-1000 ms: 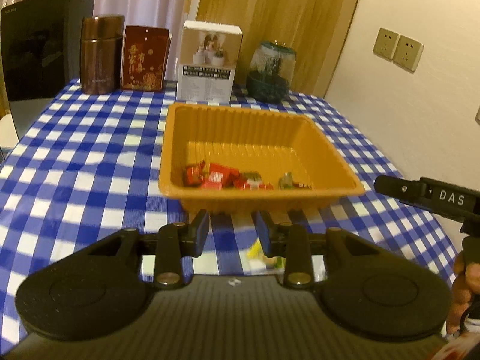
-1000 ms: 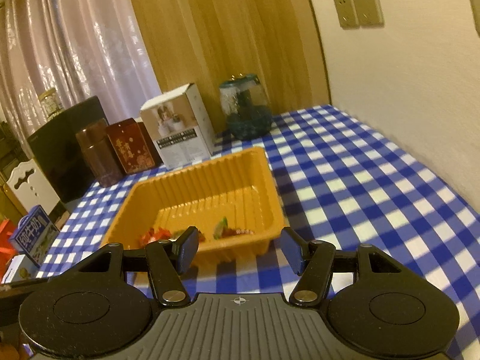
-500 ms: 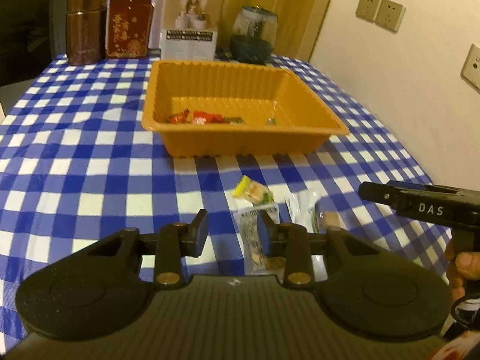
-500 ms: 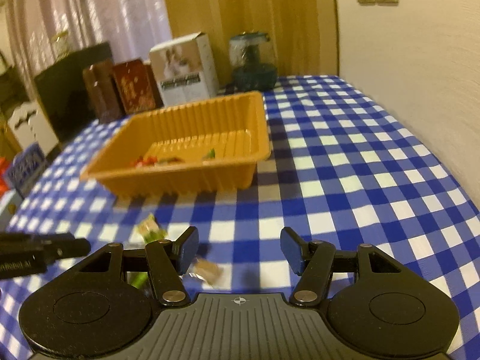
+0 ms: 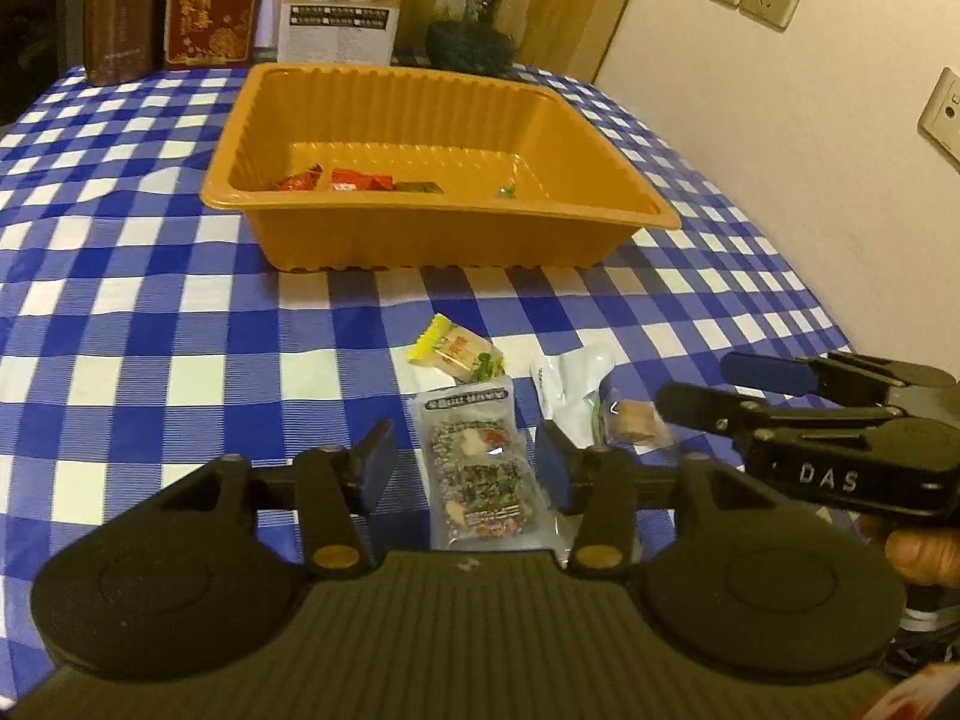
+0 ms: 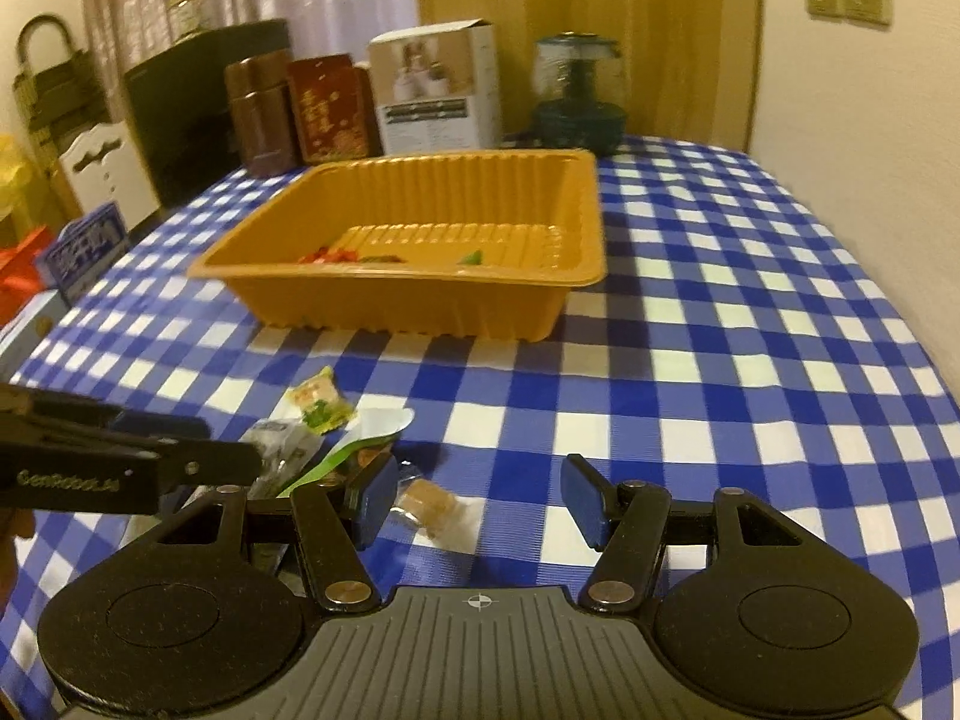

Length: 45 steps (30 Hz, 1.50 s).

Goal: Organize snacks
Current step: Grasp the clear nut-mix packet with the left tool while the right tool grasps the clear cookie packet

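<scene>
An orange tray (image 5: 624, 138) (image 6: 528, 312) on the checked table holds several small wrapped candies (image 5: 354, 180). Loose snacks lie in front of it: a clear pack of nut bars (image 5: 480, 468), a yellow wrapped cracker (image 5: 453, 351) (image 6: 318, 399), a white packet (image 5: 570, 378) and a small brown candy (image 5: 633, 420) (image 6: 429, 504). My left gripper (image 5: 465, 465) is open, its fingers either side of the nut bar pack. My right gripper (image 6: 477, 501) is open and empty, with the brown candy just inside its left finger.
At the table's far edge stand a brown canister (image 5: 117, 18), a red box (image 5: 210, 6), a white box (image 5: 342, 6) and a glass jar (image 5: 477, 18). A wall (image 5: 810, 150) runs along the right side. A blue carton (image 6: 84, 249) sits off the left edge.
Both grippers have pulled back from the tray and dropped toward the loose snacks. The left one has come down over the nut bar pack, the right one beside the brown candy.
</scene>
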{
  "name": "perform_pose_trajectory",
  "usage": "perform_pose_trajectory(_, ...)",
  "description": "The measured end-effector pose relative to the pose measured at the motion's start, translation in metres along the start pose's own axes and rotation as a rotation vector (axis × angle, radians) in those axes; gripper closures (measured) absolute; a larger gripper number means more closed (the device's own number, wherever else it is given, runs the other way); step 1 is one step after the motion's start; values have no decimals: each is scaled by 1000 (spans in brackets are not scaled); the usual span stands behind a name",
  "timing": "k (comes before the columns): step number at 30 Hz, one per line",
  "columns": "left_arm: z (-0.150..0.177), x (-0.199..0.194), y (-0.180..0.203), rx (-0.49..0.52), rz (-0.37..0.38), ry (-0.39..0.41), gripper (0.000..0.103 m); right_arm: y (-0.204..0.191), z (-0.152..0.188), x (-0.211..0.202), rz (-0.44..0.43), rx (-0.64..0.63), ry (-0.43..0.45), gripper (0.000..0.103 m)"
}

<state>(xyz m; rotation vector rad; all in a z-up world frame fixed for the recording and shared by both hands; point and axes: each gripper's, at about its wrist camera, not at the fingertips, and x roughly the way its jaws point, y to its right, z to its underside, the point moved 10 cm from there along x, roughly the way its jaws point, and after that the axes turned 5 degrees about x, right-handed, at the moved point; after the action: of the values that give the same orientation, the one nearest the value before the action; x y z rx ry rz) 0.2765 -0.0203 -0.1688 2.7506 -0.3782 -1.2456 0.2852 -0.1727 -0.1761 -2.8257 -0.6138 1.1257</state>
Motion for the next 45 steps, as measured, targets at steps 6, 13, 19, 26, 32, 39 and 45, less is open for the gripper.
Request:
perform_pose_trajectory(6, 4, 9, 0, 39, -12, -29, 56, -12, 10, 11, -19, -160, -45, 42)
perform_pose_trajectory(13, 3, 6, -13, 94, -80, -37, 55, -19, 19, 28, -64, -232, -102, 42)
perform_pose_trajectory(19, 2, -1, -22, 52, -66, -22, 56, -19, 16, 37, -84, -264, -103, 43)
perform_pose_trajectory(26, 7, 1, -17, 44, -47, -37, 56, -29, 19, 35, -124, -262, -123, 73)
perform_pose_trajectory(32, 8, 3, -15, 51, -53, -40, 56, -30, 21, 31, -106, -220, -134, 81)
perform_pose_trajectory(39, 13, 7, -14, 67, -71, -51, 55, -22, 13, 26, -67, -167, -103, 81)
perform_pose_trajectory(45, 13, 8, -13, 78, -83, -52, 58, -14, 5, 22, -44, -109, -83, 81)
